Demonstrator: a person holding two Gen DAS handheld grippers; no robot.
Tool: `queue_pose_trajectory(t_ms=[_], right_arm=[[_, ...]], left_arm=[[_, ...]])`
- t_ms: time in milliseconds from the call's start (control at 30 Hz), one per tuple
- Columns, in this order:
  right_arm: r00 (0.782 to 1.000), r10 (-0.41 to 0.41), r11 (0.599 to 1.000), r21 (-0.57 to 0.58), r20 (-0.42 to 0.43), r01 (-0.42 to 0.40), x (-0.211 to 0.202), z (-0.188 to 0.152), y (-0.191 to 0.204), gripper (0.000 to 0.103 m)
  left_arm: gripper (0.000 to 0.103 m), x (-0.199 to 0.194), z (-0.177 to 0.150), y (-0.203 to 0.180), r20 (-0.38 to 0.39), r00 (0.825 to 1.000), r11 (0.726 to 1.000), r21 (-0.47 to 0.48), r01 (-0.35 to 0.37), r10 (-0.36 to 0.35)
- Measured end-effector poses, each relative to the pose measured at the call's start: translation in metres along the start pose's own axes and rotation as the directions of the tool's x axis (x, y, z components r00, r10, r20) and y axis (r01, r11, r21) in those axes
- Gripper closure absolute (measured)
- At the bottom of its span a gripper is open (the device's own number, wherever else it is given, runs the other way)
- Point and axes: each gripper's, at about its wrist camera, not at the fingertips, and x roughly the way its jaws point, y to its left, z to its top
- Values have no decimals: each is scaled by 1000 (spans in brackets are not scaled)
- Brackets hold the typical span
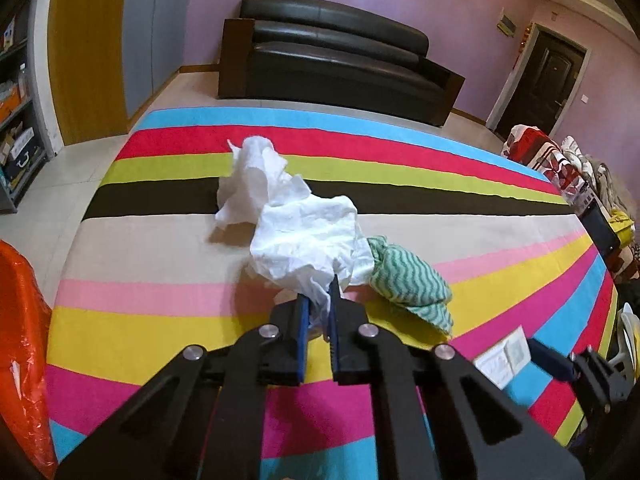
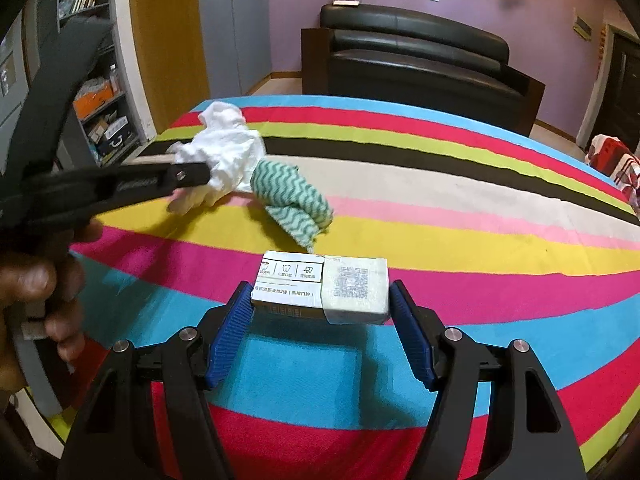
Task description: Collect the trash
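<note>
My left gripper [image 1: 318, 292] is shut on a crumpled white tissue [image 1: 304, 236] on the striped cloth. The tissue also shows in the right wrist view [image 2: 224, 156], with the left gripper's arm across it. A green-and-white wavy cloth [image 1: 404, 276] lies just right of the tissue, also seen in the right wrist view [image 2: 294, 200]. My right gripper [image 2: 322, 296] is open, its blue pads on either side of a small white printed box [image 2: 320, 290]. I cannot tell if the pads touch it. The box also shows in the left wrist view [image 1: 504, 354].
The table wears a striped cloth [image 2: 480, 248]. An orange plastic bag [image 1: 20, 340] hangs at the left edge. A black sofa [image 1: 340, 52] stands beyond the table. Shelves [image 2: 92, 80] stand at the left, and piled fabrics [image 1: 560, 160] at the right.
</note>
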Motion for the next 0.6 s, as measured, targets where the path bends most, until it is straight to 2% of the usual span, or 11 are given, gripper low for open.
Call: queue_pose_trajectory(t_ms=[267, 600], right_arm=[[999, -13, 1000, 11, 45, 13, -2, 12, -1, 38], [997, -3, 1000, -4, 79, 4, -6, 21, 21, 38]], left_arm=[[95, -29, -7, 14, 25, 1000, 1000, 13, -1, 1], [95, -59, -9, 33, 52, 998, 1000, 8, -24, 24]])
